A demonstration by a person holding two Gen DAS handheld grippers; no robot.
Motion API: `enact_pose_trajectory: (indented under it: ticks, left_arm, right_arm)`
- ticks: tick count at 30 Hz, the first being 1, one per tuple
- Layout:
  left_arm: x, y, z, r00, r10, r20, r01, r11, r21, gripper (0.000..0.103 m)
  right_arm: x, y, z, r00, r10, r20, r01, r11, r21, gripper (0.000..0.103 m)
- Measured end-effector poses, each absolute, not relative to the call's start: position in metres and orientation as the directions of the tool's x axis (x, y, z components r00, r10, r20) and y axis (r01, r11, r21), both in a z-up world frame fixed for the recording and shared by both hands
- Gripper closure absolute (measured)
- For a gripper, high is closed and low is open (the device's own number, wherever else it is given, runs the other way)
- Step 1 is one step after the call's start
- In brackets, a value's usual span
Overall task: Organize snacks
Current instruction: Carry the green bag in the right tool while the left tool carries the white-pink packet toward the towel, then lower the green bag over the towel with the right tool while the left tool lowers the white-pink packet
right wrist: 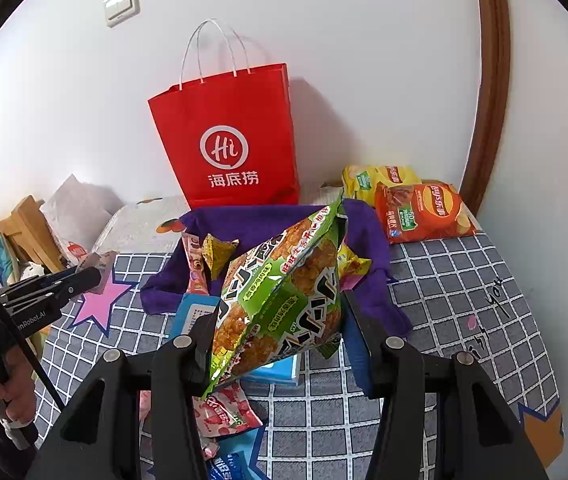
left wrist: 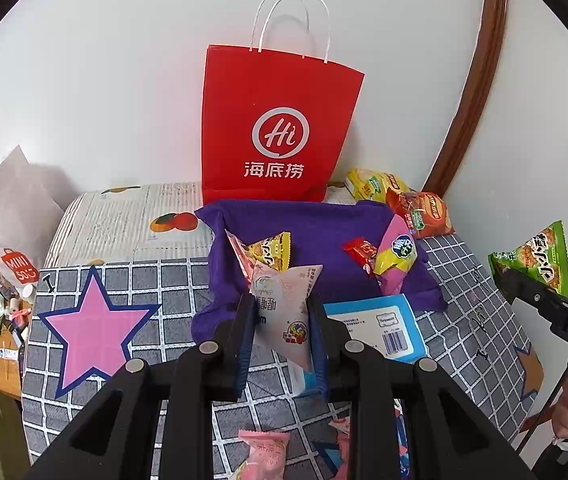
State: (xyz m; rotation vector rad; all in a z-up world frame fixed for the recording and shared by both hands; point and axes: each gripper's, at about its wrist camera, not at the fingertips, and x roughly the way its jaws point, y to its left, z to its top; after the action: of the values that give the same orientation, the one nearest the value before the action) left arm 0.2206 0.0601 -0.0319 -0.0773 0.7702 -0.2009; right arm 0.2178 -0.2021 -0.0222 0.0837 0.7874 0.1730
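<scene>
My left gripper [left wrist: 282, 312] is shut on a pale pink snack packet [left wrist: 284, 308], held above the near edge of the purple cloth basket [left wrist: 316, 220]. My right gripper [right wrist: 278, 312] is shut on a green rice-cracker bag [right wrist: 284, 292], held above the basket's front; the bag also shows at the right of the left wrist view [left wrist: 536, 260]. The basket holds a yellow packet [left wrist: 270, 250], a small red packet [left wrist: 360, 252] and a pink-yellow packet [left wrist: 398, 256]. A red paper bag [left wrist: 280, 128] stands behind it against the wall.
A blue box [left wrist: 380, 326] lies on the checked sheet [left wrist: 164, 280] in front of the basket. Orange [right wrist: 424, 210] and yellow [right wrist: 380, 176] chip bags lie at the back right. Pink packets [right wrist: 224, 412] lie near me. A cluttered wooden table [left wrist: 0, 336] is at the left.
</scene>
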Motion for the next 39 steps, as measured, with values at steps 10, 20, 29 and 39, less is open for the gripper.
enact_pose_trajectory:
  ticks: [10,20,29,39]
  left_arm:
    - [0.242,0.060,-0.031,0.704,-0.196,-0.683,0.147,0.980,-0.131,0.079]
    - [0.271,0.059,-0.039,0.700,-0.196,-0.687,0.159,0.980,-0.117,0.079]
    - [0.301,0.056,-0.051,0.685,-0.204,-0.699,0.166,0.978,-0.123,0.079]
    - [0.335,0.053,-0.062,0.675,-0.216,-0.706,0.166,0.976,-0.140,0.079]
  right_arm:
    - [0.237,-0.196,-0.024,0.692,0.185,-0.697,-0.136,0.983,0.126,0.053]
    - [0.268,-0.191,-0.033,0.682,0.182,-0.709,-0.147,0.983,0.111,0.053]
    - [0.301,-0.189,-0.046,0.670,0.186,-0.718,-0.155,0.982,0.110,0.053]
    - [0.333,-0.184,-0.060,0.658,0.191,-0.729,-0.162,0.981,0.111,0.053]
